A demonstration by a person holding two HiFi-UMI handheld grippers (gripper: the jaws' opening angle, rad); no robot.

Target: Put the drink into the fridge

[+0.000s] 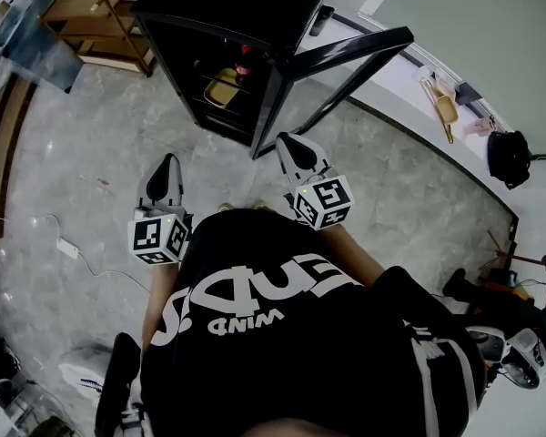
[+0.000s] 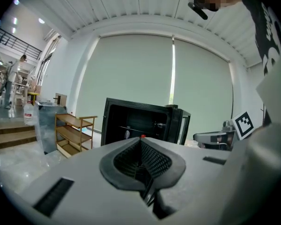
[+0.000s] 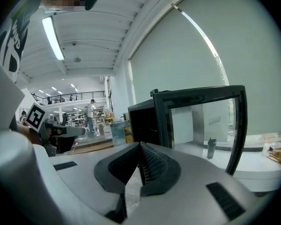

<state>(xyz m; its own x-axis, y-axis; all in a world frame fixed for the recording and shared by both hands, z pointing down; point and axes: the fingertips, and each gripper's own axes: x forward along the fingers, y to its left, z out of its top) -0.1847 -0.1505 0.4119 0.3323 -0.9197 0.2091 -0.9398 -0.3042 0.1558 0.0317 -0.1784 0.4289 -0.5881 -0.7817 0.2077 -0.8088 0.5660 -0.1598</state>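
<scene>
The black fridge (image 1: pixel 227 7) stands on the floor ahead with its glass door (image 1: pixel 346 53) swung open to the right. On a shelf inside stands a drink with a red cap (image 1: pixel 244 62), beside a yellowish item (image 1: pixel 223 86). My left gripper (image 1: pixel 167 164) hovers over the floor short of the fridge, its jaws shut with nothing between them (image 2: pixel 141 138). My right gripper (image 1: pixel 291 142) is near the door's lower edge, jaws also shut and empty (image 3: pixel 140 145). Both gripper views face the fridge (image 2: pixel 131 121) (image 3: pixel 145 121).
A wooden shelf unit (image 1: pixel 100 16) stands left of the fridge. A white ledge along the right wall holds a brush and dustpan (image 1: pixel 443 107) and a dark bottle (image 3: pixel 211 148). A black bag (image 1: pixel 508 157) hangs farther right. A white adapter with its cable (image 1: pixel 68 247) lies on the floor.
</scene>
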